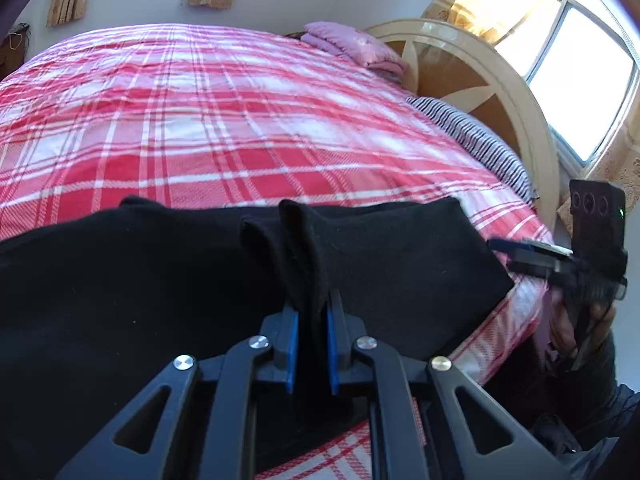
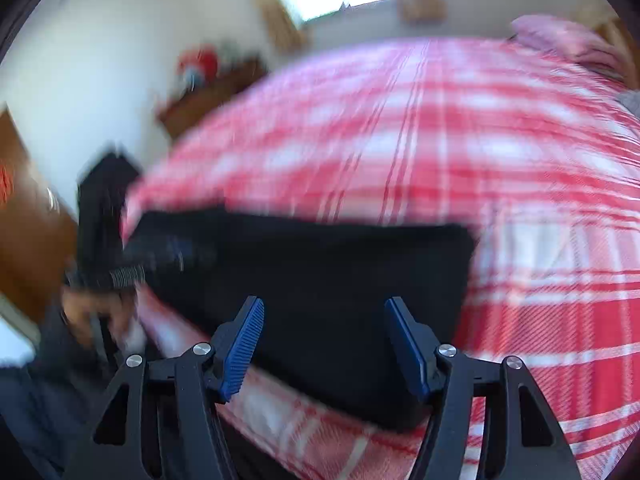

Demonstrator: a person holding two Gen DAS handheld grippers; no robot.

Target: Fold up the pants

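Observation:
Black pants (image 1: 392,264) lie near the front edge of a bed with a red and white plaid cover (image 1: 200,120). My left gripper (image 1: 313,320) is shut on a raised fold of the pants' cloth. In the right wrist view, which is blurred, the pants (image 2: 320,272) lie as a dark rectangle in front of my right gripper (image 2: 325,312), whose jaws stand wide open just above the near edge of the cloth. The right gripper also shows at the right edge of the left wrist view (image 1: 532,256), beside the pants' right end. The left gripper shows at the left of the right wrist view (image 2: 168,256).
A folded pink blanket (image 1: 352,46) and a striped pillow (image 1: 472,140) lie by the cream headboard (image 1: 500,80) at the far right. Windows with curtains (image 1: 580,72) stand behind. A wooden cabinet (image 2: 208,92) stands by the wall past the bed's left side.

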